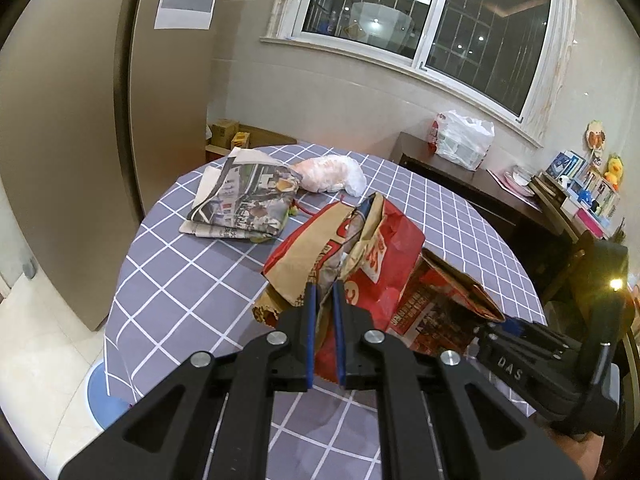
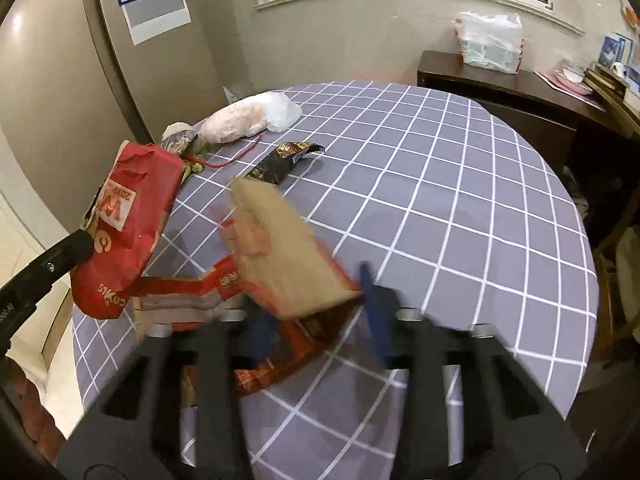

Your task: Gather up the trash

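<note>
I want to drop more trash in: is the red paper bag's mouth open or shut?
Shut where it is gripped: the left gripper pinches the red paper bag near its crumpled top. How far the mouth gapes elsewhere, I cannot tell.

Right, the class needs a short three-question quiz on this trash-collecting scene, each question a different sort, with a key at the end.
1. True or false: the left gripper is shut on the red paper bag.
2. What lies right beside the newspaper? A: a clear plastic bag. B: a mug. C: a bottle.
3. Fill in: the dark snack wrapper lies on a grey ___ tablecloth.
Key: 1 true; 2 A; 3 checked.
</note>
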The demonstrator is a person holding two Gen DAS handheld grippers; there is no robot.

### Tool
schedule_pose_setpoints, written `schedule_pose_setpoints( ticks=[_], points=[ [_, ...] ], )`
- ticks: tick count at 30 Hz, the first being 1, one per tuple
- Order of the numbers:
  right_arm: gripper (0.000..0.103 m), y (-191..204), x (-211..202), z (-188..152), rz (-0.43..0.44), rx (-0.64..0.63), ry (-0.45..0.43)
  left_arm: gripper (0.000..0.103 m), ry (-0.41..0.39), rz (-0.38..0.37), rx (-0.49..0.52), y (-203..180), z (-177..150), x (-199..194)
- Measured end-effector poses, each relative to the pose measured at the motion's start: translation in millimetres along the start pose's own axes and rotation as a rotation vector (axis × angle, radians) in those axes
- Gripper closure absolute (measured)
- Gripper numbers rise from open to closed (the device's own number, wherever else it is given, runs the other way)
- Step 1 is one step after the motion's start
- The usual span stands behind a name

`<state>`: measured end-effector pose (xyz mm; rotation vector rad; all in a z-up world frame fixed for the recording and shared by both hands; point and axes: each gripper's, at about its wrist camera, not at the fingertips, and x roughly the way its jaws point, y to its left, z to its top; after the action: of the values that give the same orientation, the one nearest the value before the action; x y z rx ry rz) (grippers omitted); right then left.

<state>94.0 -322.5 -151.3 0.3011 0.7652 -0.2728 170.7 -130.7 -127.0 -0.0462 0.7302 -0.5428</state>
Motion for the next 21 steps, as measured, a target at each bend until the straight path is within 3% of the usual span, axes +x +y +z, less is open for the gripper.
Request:
schedule_pose_setpoints(
  ticks=[2, 4, 12, 21],
  points=[
    [0.084, -2, -2, 2, 0.018, 0.001, -0.012, 0.096, 0.0, 0.0, -0.005, 2, 1, 0],
    [0.096, 1, -7, 4, 0.022, -0.009, -0.041, 0.096, -0.003, -0.005, -0.013, 4, 3, -2],
    [0.098, 31, -59, 21, 0.037, -0.087, -0.229, 0.096, -0.071, -0.023, -0.071, 24, 12, -31],
    [0.098, 102, -82, 30, 0.15, -0.189, -0.303, 0.096, -0.165, 0.036, -0.179, 85, 14, -81]
  ],
)
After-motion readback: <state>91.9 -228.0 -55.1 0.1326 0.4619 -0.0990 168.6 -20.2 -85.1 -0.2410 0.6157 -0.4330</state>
